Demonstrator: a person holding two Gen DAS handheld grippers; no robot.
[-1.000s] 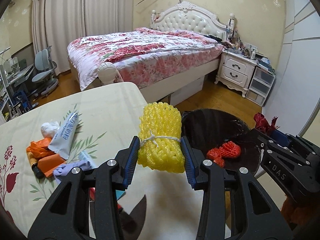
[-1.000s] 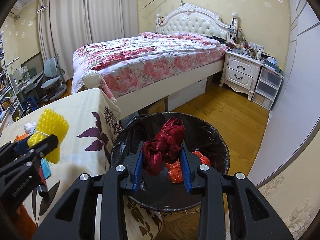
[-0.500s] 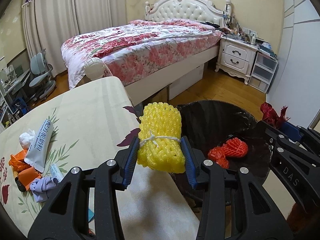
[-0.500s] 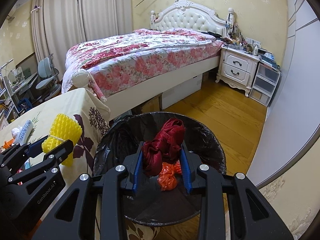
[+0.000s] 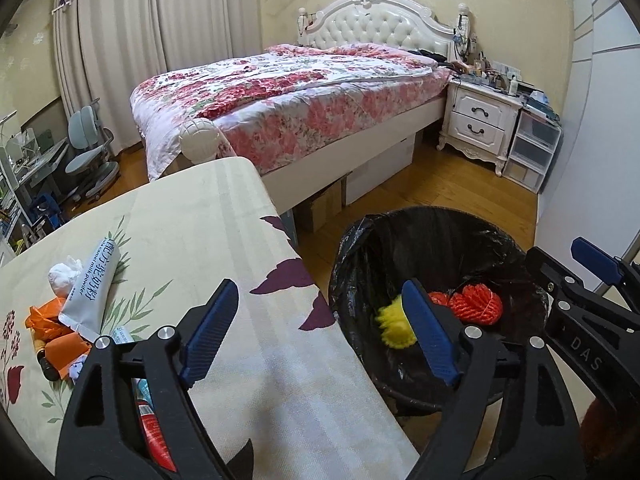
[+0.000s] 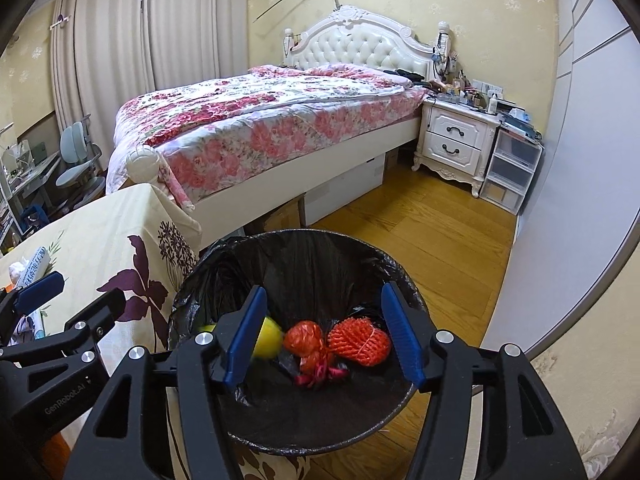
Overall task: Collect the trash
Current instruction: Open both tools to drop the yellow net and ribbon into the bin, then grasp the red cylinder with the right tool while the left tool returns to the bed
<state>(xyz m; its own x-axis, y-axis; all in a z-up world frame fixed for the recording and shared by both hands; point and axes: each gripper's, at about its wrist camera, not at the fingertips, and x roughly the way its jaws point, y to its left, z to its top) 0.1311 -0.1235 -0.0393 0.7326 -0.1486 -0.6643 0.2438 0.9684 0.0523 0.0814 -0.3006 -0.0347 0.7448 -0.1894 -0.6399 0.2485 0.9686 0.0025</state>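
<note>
My left gripper (image 5: pixel 320 328) is spread wide with nothing between its blue pads, one finger over the table (image 5: pixel 192 232) edge and the other over the bin (image 5: pixel 440 232). My right gripper (image 6: pixel 324 336) is spread just as wide and empty too, hanging directly above the bin's mouth. The yellow net (image 5: pixel 394 326) lies inside the bin against its table-side wall (blurred in the right view, half hidden behind my finger). Beside it sit two orange nets (image 6: pixel 360 338), and the dark red net (image 6: pixel 320 374) lies on the black liner just in front of them. More trash remains near the table's left edge: a white tube (image 5: pixel 94 280), a crumpled tissue (image 5: pixel 64 274) touching it, orange wrappers (image 5: pixel 52 332), and a red tube (image 5: pixel 154 440) partly hidden under my left finger.
</note>
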